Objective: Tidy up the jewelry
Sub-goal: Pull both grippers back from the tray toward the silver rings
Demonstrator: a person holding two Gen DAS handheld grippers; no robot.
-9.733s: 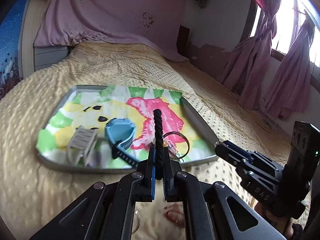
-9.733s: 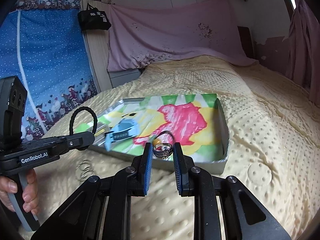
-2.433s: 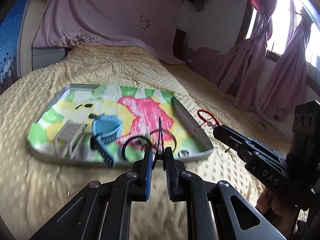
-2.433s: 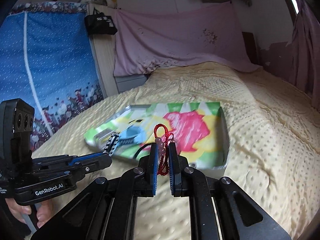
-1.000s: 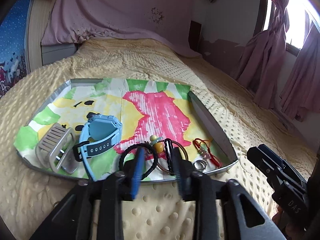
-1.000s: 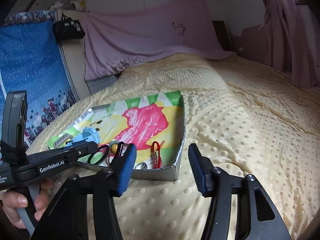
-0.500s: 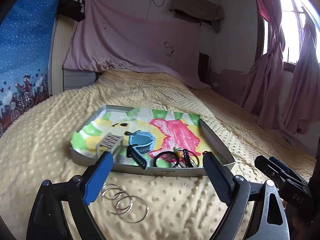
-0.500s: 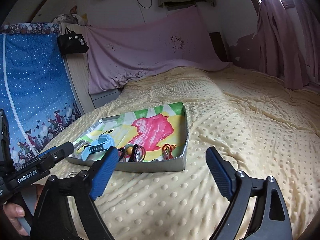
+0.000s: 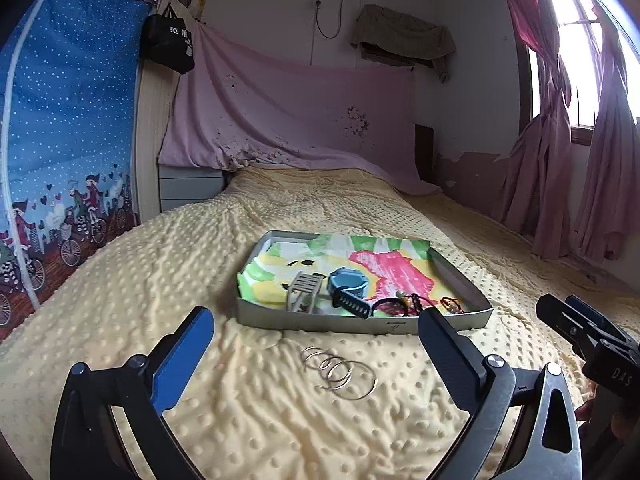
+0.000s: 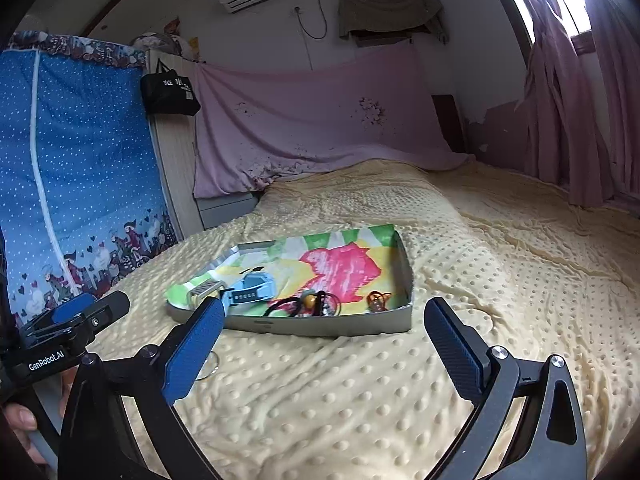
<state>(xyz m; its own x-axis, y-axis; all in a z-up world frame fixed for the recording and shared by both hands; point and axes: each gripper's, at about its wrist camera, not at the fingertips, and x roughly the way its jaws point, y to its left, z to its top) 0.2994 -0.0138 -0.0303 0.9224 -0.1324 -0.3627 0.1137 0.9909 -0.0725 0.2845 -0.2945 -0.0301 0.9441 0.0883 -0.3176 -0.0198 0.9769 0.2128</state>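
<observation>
A grey tray with a colourful lining lies on the yellow bedspread. In it are a grey clasp band, a blue watch, black cords with a yellow bead and a red bead bracelet. Several silver rings lie on the bedspread in front of the tray. My left gripper is wide open and empty, pulled back above the rings. My right gripper is wide open and empty, in front of the tray.
The bed runs back to a pink cloth-draped headboard. A blue dotted curtain hangs at the left and pink window curtains at the right. A black bag hangs by the wardrobe.
Both grippers let go of the black cord and red bracelet in the tray, opened wide and drew back and up from it.
</observation>
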